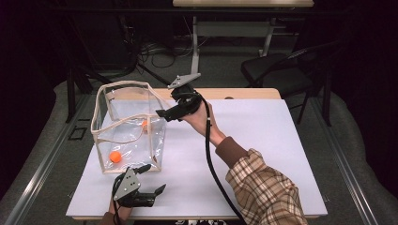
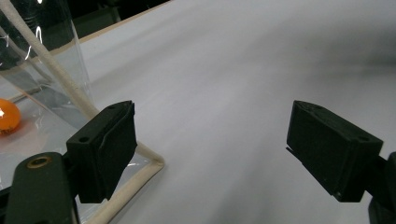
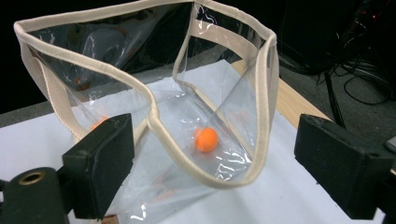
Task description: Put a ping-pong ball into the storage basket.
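Observation:
A clear plastic bag (image 1: 129, 123) with beige trim stands open at the left of the white table cover (image 1: 253, 140). Inside it lie two orange balls, one near the front (image 1: 115, 157) and one farther back (image 1: 145, 124). My right gripper (image 1: 164, 114) hovers at the bag's right upper rim, open, with nothing between its pads. From the right gripper view, the bag's mouth (image 3: 154, 100) and an orange ball (image 3: 206, 139) lie ahead of the right gripper (image 3: 210, 172). My left gripper (image 1: 152, 179) rests open near the bag's front corner (image 2: 144, 161); an orange ball (image 2: 8, 115) shows through the plastic.
A black chair (image 1: 277, 70) stands beyond the table's far right corner. Desk legs (image 1: 195, 42) and cables lie on the floor behind. The right gripper's cable (image 1: 211, 159) trails across the table's middle. The person's plaid sleeve (image 1: 263, 192) comes in at the lower right.

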Tool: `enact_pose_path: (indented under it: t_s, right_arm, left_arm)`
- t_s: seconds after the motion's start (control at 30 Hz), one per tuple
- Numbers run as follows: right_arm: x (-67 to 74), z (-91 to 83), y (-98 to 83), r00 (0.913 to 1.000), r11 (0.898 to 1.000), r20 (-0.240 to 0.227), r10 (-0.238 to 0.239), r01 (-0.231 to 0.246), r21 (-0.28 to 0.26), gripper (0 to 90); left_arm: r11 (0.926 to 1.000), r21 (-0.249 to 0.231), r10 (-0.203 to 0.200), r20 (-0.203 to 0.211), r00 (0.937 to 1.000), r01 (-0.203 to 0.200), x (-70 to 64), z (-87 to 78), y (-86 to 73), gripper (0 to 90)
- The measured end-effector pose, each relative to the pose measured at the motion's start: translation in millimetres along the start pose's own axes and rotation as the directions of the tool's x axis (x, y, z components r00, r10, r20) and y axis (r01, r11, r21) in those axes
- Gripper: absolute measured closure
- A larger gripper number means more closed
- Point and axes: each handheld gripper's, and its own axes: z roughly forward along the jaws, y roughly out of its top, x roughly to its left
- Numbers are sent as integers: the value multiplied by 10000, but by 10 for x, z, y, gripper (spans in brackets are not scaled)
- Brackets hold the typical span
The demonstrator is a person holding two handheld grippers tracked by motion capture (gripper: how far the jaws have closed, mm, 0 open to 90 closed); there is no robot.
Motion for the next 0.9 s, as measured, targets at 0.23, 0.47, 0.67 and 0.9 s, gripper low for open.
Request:
enact_pose_path:
  t_s: [0.23,0.47,0.67,0.9]
  right_arm:
    - [-5,-125,-99,9998,9997,77,-181,180,154,88]
    - [-6,-293,-229,9990,9989,238,-387,380,282,83]
    - [-33,-436,-351,9987,9992,397,-334,325,252,67]
    - [-49,-631,-498,9980,9996,557,-287,283,90,62]
  left_arm:
    - [10000,-29,-31,-44,10000,31,-4,-27,-12,159]
    - [10000,-10,1,-22,10000,-1,-7,-33,-13,159]
    - [10000,-37,-22,-29,10000,21,-7,-34,-13,159]
    - [10000,-11,14,-12,10000,-14,-9,-33,-12,159]
